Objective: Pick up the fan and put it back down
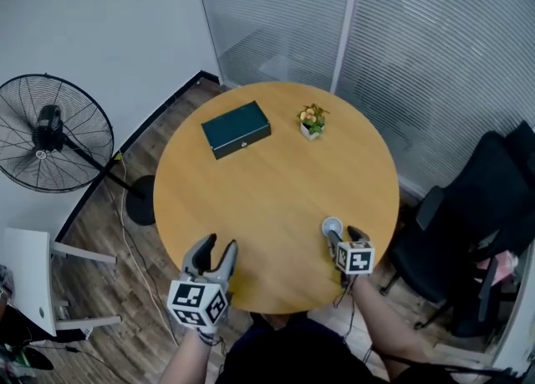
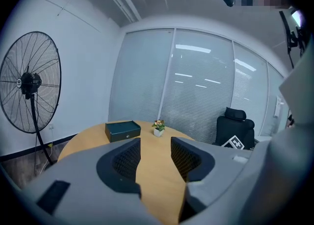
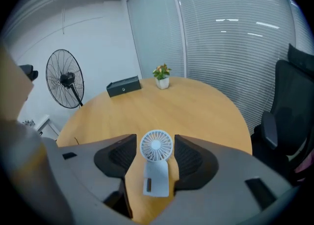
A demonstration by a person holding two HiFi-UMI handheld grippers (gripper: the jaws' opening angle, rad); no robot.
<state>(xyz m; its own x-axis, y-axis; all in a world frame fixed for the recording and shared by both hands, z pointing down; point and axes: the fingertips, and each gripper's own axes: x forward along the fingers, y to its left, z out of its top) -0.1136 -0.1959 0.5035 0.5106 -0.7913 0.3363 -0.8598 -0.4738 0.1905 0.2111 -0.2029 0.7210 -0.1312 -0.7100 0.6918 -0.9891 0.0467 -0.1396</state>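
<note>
Fan stands inside right tool, jaws spread — left tool likewise; pot holds flowers.

Dark box near potted flowers on round table (black chair alongside)

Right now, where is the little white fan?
In the head view, the small white fan sits near the round table's near right edge, between the right hand-held gripper's open jaws.

Smooth matt wooden table; small fan of white plastic.
</note>
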